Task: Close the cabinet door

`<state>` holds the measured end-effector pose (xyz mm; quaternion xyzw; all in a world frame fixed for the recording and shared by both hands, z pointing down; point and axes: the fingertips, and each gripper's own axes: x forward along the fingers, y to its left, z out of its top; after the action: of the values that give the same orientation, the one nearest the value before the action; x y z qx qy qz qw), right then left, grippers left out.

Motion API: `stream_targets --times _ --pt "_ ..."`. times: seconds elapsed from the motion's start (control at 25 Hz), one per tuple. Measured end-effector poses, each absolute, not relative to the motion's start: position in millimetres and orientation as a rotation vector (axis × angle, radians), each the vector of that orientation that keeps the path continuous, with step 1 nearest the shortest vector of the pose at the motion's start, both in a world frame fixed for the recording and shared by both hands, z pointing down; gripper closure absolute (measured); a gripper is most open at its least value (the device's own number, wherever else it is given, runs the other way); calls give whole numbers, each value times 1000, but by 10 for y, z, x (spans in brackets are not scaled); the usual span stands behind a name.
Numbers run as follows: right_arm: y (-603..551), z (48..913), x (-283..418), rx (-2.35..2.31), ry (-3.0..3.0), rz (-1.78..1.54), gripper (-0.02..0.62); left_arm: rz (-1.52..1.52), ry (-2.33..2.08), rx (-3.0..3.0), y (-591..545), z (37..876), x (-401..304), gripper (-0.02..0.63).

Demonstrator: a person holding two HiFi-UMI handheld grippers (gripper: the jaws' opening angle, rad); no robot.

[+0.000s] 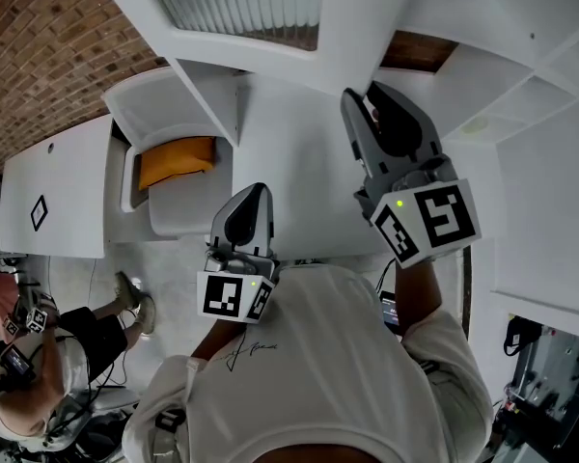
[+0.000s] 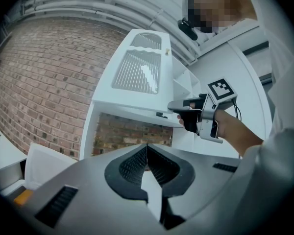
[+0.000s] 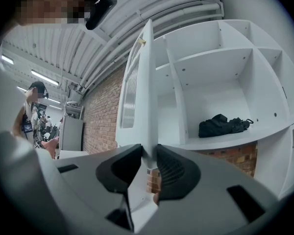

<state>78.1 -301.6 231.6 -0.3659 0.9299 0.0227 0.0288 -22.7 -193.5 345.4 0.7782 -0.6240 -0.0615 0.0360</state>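
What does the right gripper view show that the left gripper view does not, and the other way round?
Only the right gripper view: a black bag lying on a white shelf, and the right tongs closed on the cabinet door edge. Only the left gripper view: the left tongs, shut and empty, and the right tongs' marker cube. Both: the open door and the brick wall.

Left hand-held gripper (image 2: 147,150): jaws pressed together at the tips with nothing between them, held low and close to the chest, pointing forward. Right hand-held gripper (image 3: 148,155): carried higher and farther forward on the extended right forearm (image 2: 241,135), jaws clamped on the thin edge of the cabinet door (image 3: 146,82). In the head view both grippers point away from the body, the right ahead of the left.
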Motion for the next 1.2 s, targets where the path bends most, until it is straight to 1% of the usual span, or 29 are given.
stream_targets --times 1.2 --pt "-3405 2326 837 -1186 2846 78 485 -173 -1919 2386 -2074 3493 -182 589"
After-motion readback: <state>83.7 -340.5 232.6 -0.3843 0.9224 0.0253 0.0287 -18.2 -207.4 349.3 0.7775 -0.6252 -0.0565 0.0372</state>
